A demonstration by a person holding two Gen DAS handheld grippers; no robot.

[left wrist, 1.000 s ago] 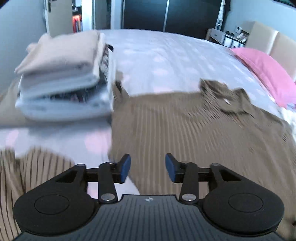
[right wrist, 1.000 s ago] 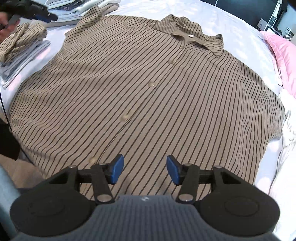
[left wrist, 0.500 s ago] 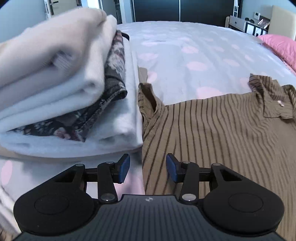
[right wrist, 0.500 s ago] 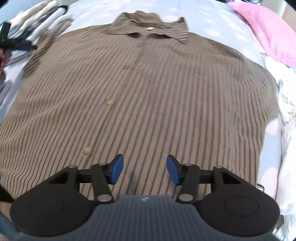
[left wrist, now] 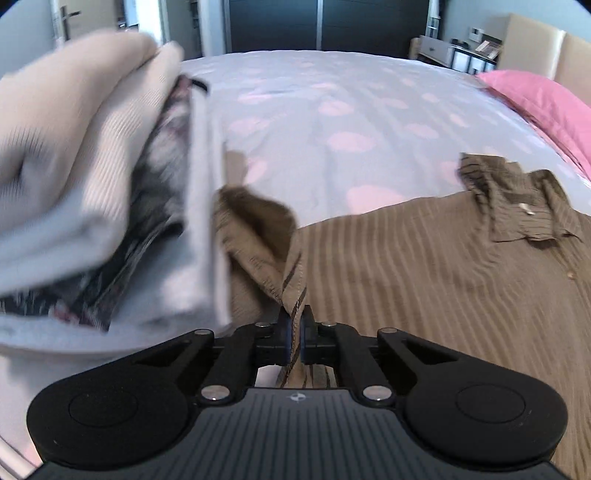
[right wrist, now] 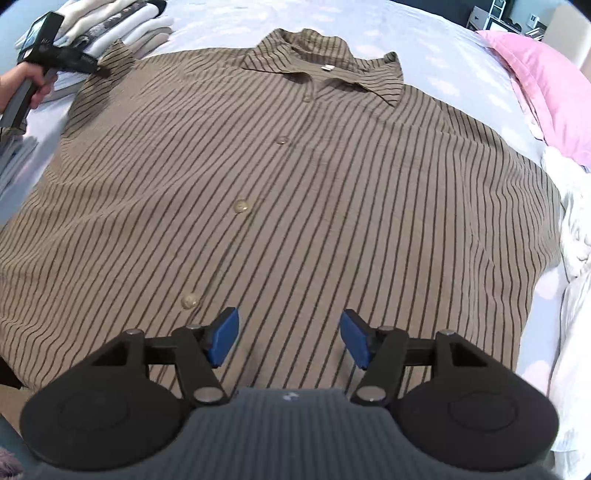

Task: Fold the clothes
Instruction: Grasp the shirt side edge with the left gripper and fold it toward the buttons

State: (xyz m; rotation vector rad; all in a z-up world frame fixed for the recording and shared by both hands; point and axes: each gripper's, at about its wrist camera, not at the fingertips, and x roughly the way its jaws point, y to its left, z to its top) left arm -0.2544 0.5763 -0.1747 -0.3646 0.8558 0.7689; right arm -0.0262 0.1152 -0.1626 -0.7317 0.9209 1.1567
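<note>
Left wrist view: your left gripper (left wrist: 294, 334) was clamped on a fold of the brown striped shirt (left wrist: 424, 280), at the sleeve edge. The fabric ran up between the blue pads and stood pinched in a ridge just ahead of them. A stack of folded clothes (left wrist: 110, 206) sat directly to the left, touching the sleeve, blurred. The shirt's collar (left wrist: 517, 199) lay further off to the right. You had the shirt spread on a bed (left wrist: 332, 122) with a pale sheet with pink spots; a pink pillow (left wrist: 539, 99) was at the far right.

Right wrist view: your right gripper (right wrist: 289, 339) had its jaws apart, having just opened wider, nothing between them. It hung over the lower front of the shirt (right wrist: 332, 192), just right of the button line. The shirt lay flat, buttoned, collar away from you. At top left your hand (right wrist: 26, 83) held the left gripper (right wrist: 98, 68) at the sleeve, beside the stack (right wrist: 122, 22). The pillow (right wrist: 546, 81) was at top right, with white bedding (right wrist: 576, 258) along the right edge.
</note>
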